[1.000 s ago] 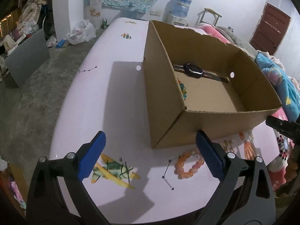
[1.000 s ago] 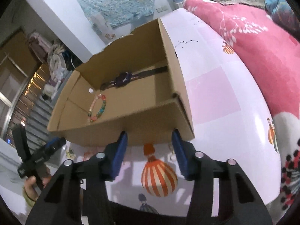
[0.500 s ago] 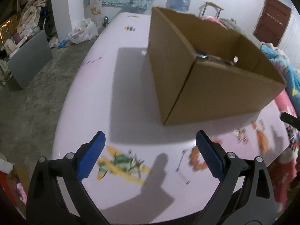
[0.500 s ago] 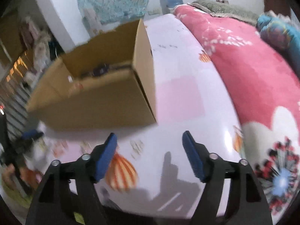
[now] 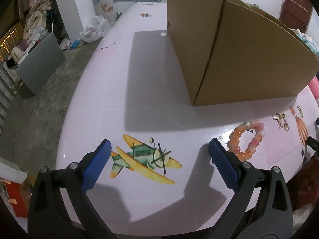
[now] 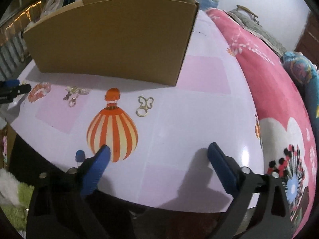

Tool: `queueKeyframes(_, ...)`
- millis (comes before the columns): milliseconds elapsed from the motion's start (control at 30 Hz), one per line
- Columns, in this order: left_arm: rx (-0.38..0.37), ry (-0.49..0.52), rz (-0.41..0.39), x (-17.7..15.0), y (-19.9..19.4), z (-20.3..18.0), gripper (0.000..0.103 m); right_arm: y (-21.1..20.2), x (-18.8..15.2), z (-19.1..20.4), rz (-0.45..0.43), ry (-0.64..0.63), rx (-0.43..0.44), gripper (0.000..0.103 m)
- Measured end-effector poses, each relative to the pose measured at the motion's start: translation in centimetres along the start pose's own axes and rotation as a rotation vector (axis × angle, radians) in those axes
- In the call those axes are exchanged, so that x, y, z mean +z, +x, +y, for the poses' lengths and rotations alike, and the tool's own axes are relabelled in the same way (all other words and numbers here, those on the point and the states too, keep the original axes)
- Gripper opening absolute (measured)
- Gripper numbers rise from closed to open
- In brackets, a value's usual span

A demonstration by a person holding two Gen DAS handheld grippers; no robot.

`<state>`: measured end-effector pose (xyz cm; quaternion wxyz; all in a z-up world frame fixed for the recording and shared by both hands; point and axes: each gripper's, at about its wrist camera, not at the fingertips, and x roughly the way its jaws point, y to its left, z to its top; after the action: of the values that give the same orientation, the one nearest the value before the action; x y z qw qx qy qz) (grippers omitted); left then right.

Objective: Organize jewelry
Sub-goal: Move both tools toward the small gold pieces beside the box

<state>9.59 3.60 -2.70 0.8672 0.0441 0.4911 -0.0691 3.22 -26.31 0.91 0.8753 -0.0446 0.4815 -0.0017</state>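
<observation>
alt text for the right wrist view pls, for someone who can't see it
The open, empty right gripper hovers over a pale pink table printed with a striped balloon picture. Ahead on the table lie a gold butterfly clasp, a small gold charm cluster and an orange bead bracelet, all in front of a cardboard box. The left gripper's tip shows at the left edge.

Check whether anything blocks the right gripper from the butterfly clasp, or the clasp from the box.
Nothing lies between the open right gripper and the butterfly clasp; only bare tabletop with a printed balloon. Toward the box, its near wall stands between, so the clasp must be lifted over the rim.
</observation>
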Motion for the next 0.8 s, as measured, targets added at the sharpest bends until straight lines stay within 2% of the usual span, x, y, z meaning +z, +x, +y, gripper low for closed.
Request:
queueKeyframes(267, 0.007, 0.006, 0.011, 0.15, 0.04, -0.1, 0.096, 0.16, 0.02, -0.13, -0.01, 0.024, 0.003, 0.096)
queueKeyframes(600, -0.009, 0.026, -0.011, -0.08, -0.05, 0.09, 0.096, 0.13, -0.47, -0.39, -0.033, 0.036, 0.016, 0.096)
queueKeyframes(800, 0.008, 0.033, -0.027, -0.27, -0.06, -0.2, 0.096, 0.07, -0.61, -0.13, -0.047, 0.043, 0.017, 0.096)
